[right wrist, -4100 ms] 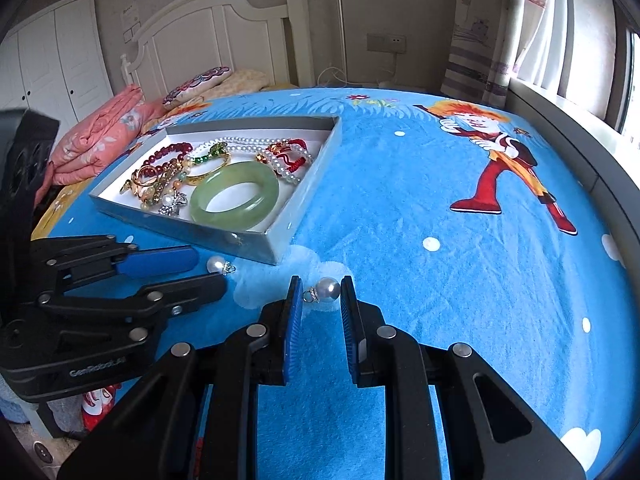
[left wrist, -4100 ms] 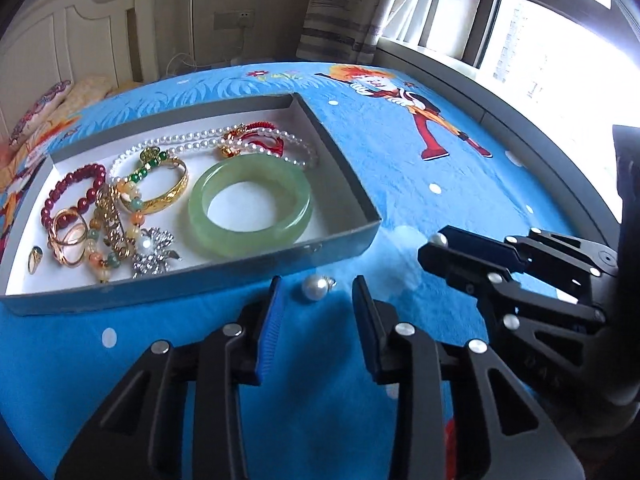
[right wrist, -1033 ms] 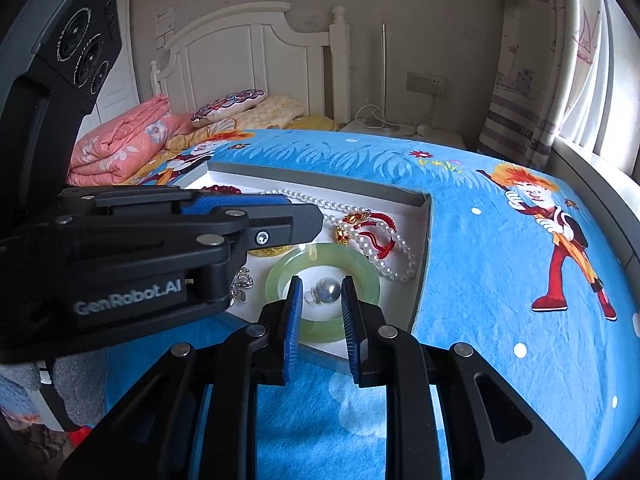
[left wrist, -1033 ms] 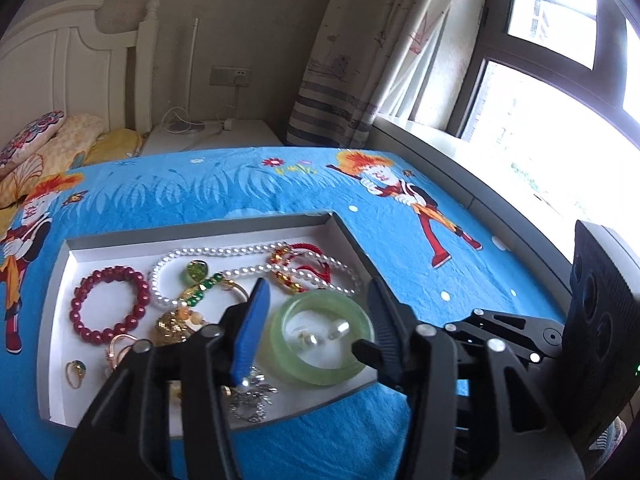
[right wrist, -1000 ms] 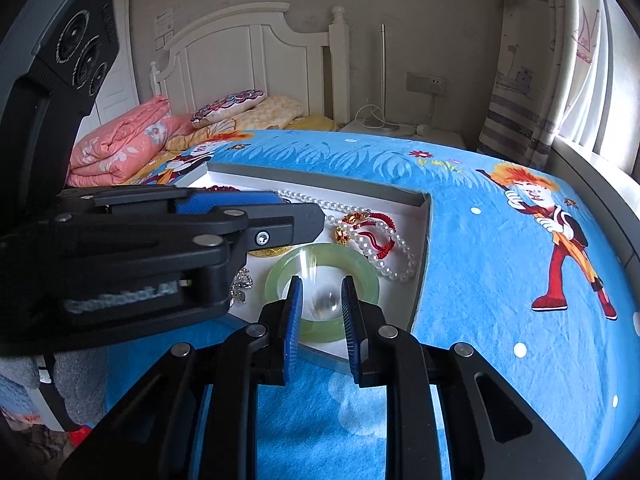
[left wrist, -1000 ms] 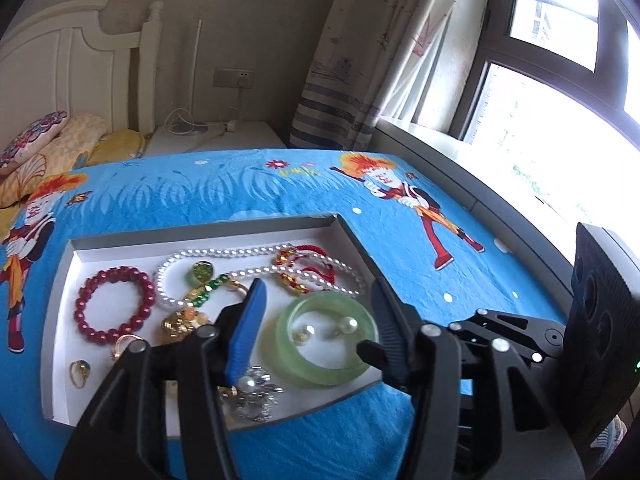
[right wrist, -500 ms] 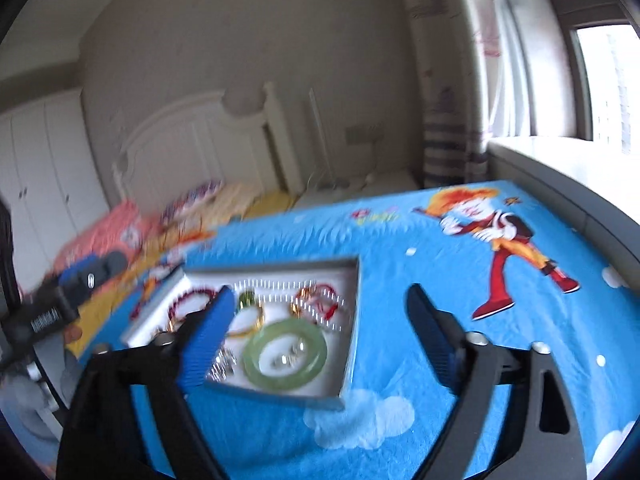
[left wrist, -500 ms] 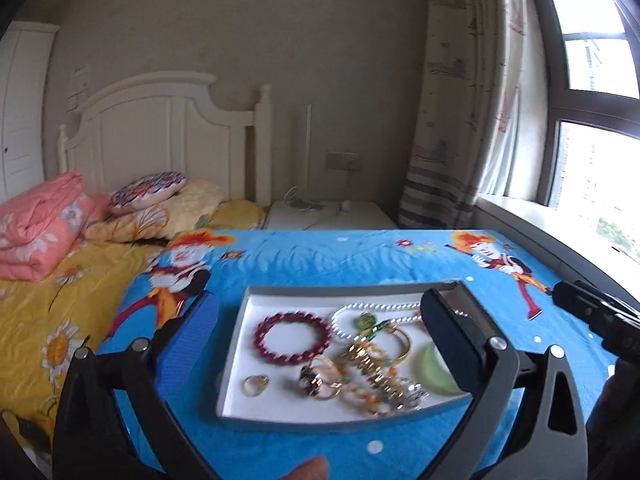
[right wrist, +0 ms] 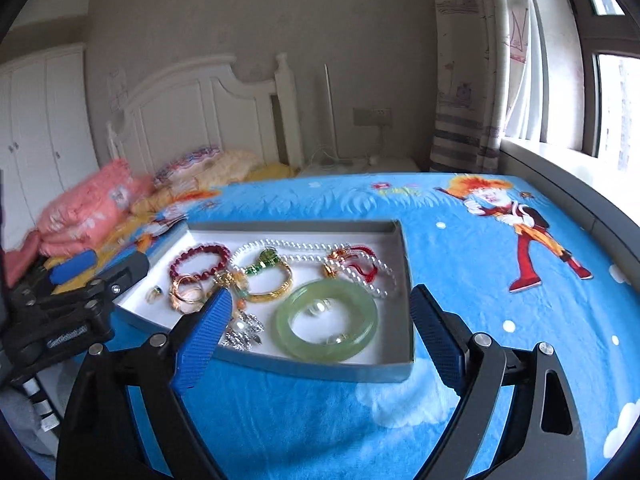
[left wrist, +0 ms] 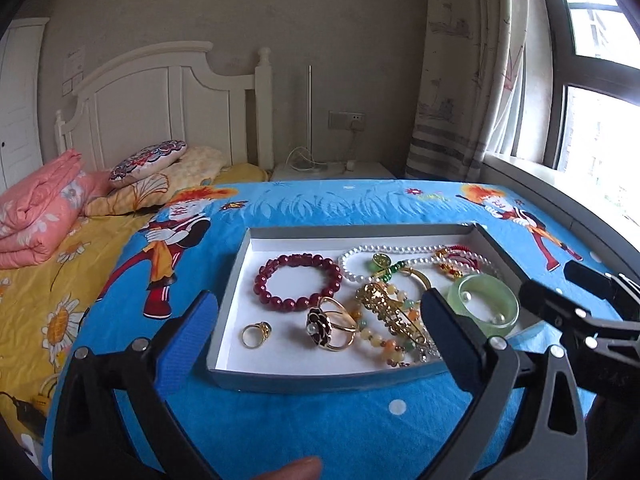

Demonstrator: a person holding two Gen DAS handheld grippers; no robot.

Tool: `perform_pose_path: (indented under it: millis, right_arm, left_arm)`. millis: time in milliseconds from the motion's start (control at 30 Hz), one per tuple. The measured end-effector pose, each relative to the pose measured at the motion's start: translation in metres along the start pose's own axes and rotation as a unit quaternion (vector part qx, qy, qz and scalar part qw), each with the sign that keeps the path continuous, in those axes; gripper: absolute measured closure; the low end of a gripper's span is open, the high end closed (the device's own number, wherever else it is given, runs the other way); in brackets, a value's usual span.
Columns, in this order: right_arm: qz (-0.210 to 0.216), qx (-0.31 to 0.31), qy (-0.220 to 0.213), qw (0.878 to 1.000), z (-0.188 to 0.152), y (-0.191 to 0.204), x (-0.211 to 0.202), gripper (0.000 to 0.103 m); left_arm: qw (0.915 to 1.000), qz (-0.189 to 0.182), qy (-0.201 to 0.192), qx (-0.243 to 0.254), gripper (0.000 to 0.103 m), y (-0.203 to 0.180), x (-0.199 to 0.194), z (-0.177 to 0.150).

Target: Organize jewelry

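Blue cartoon-print bedspread point(left wrist: 320, 432) across the whole near bed, flat under everything else. Yellow flowered sheet point(left wrist: 36, 300) to the left of it, with a folded pink quilt point(left wrist: 36, 208) and a patterned cushion point(left wrist: 148, 158) near the white headboard point(left wrist: 168, 96). Striped curtain point(left wrist: 460, 80) beside the window on the right.

Grey shallow box point(left wrist: 320, 380) with a white floor resting on the bedspread, all the jewelry inside it.

Left gripper point(left wrist: 320, 320) spread wide, nothing between the jaws, having just opened; held low in front of the box's near wall, blue pad on the left finger. Right gripper point(right wrist: 320, 320) likewise spread wide and empty, jaws just opened, hovering before the box's near edge; seen from the left view as a black frame at the right margin point(left wrist: 580, 312).

Pearl necklace point(left wrist: 384, 252) looped along the far side of the box. Green jade bangle point(right wrist: 326, 322) lying flat in the near right corner, two pearl earrings point(right wrist: 320, 307) inside its ring. Dark red bead bracelet point(left wrist: 298, 286) toward the left, apart from the bangle. Gold bangle point(right wrist: 276, 288) between bracelet and jade bangle, tangled with green beads. Red cord charm point(right wrist: 352, 260) against the pearls. Flower ring point(left wrist: 324, 324) near the middle, a small gold ring point(left wrist: 256, 334) just left of it.
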State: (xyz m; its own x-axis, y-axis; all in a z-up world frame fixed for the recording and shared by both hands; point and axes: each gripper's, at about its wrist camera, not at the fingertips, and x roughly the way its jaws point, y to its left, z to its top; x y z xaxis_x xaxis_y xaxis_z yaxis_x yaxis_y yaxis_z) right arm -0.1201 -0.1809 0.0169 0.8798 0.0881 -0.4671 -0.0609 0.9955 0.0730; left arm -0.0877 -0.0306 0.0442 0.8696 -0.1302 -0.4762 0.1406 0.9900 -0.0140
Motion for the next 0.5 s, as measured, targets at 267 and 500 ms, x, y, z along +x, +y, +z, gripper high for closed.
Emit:
perform_pose_path:
  millis: [267, 500]
  right_arm:
    - [-0.027, 0.019, -0.008, 0.999, -0.001, -0.008, -0.003, 0.016]
    - [-0.047, 0.002, 0.012, 0.999, -0.001, -0.002, 0.006, 0.016]
  left_arm:
    - [0.9999, -0.004, -0.003, -0.009, 0.002, 0.003, -0.001, -0.001]
    - [0.9999, 0.003, -0.009, -0.01, 0.002, 0.003, -0.003, -0.001]
